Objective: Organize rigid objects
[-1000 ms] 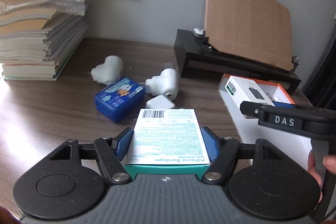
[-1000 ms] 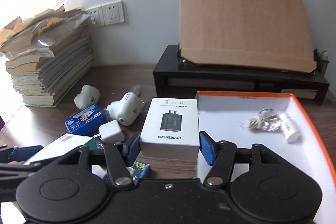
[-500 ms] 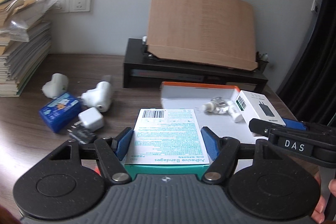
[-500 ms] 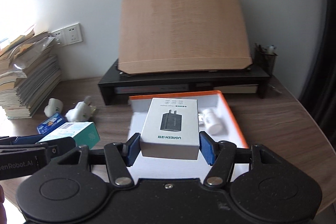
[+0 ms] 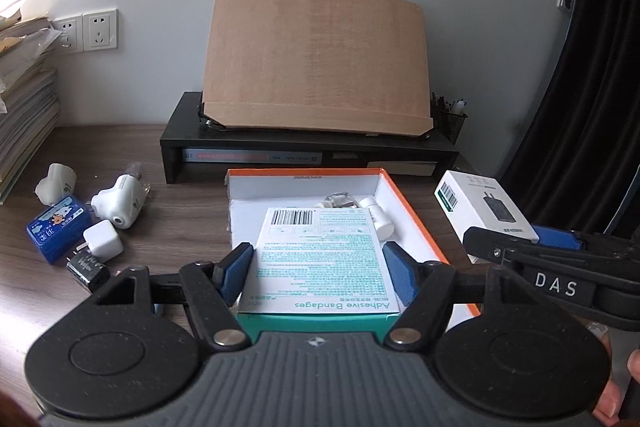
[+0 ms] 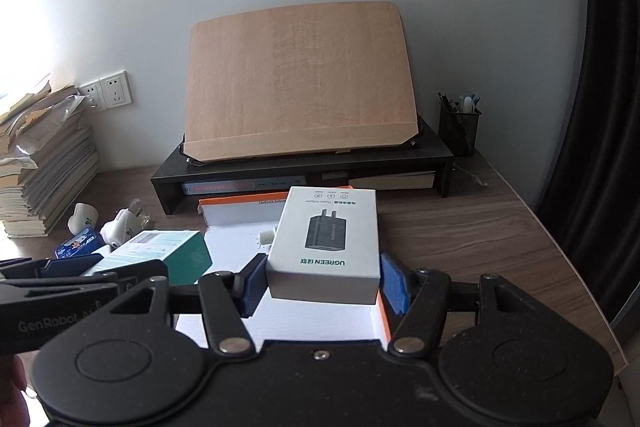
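The left gripper (image 5: 318, 273) pinches the adhesive bandages box (image 5: 320, 259), long axis running forward between the jaws, directly above the orange-rimmed tray (image 5: 416, 211). The right gripper (image 6: 323, 279) clamps the UGREEN charger box (image 6: 328, 239) over the tray's right side.

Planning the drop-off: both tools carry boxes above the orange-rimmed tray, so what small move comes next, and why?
Probably lower the left tool and set the teal adhesive bandages box on the bare white floor of the orange-rimmed tray; it already hangs over that space, short of the small white bottle.
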`<state>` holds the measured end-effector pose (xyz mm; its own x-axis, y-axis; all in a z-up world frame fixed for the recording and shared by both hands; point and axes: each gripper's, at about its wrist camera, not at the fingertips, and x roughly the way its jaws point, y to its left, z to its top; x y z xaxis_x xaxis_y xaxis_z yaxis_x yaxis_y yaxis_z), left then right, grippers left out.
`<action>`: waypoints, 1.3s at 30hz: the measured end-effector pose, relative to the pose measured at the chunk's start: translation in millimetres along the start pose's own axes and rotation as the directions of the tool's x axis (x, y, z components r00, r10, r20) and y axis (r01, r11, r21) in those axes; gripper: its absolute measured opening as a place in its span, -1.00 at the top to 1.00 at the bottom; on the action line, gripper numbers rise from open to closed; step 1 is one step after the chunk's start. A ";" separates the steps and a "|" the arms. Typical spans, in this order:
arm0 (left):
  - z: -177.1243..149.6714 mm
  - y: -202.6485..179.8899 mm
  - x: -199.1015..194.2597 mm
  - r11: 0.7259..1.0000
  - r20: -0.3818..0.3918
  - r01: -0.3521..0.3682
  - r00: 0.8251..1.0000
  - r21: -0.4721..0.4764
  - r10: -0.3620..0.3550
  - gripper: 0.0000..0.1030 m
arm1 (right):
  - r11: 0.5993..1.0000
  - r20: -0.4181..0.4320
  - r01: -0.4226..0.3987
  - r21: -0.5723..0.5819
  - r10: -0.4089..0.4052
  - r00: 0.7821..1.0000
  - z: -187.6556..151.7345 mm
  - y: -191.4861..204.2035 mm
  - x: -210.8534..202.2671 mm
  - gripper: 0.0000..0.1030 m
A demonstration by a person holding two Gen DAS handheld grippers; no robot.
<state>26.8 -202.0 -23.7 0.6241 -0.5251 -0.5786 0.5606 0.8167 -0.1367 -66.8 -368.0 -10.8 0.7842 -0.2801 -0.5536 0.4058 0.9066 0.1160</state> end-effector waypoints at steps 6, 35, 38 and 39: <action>-0.9 -13.1 4.3 1.000 -0.001 -0.016 1.000 0.000 0.016 -0.39 | 1.000 -0.010 -0.021 -0.009 0.021 1.000 0.7 -12.7 0.3 -0.39; 3.5 -30.5 18.7 0.995 -0.020 -0.095 0.995 -0.018 0.095 -0.39 | 0.995 -0.051 -0.095 -0.029 0.093 0.994 3.8 -27.4 30.3 -0.40; 4.0 -30.1 21.1 0.995 -0.027 -0.094 0.995 -0.017 0.094 -0.39 | 0.995 -0.057 -0.093 -0.028 0.091 0.994 4.3 -27.0 32.7 -0.40; 4.4 -30.0 21.4 0.995 -0.028 -0.095 0.995 -0.016 0.095 -0.39 | 0.995 -0.060 -0.092 -0.029 0.090 0.994 4.2 -26.9 33.4 -0.40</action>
<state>25.7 -238.7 -28.5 0.6588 -0.4386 -0.6113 0.4900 0.8667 -0.0937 -49.5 -403.1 -29.0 0.7881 -0.1781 -0.5892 0.3185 0.9371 0.1428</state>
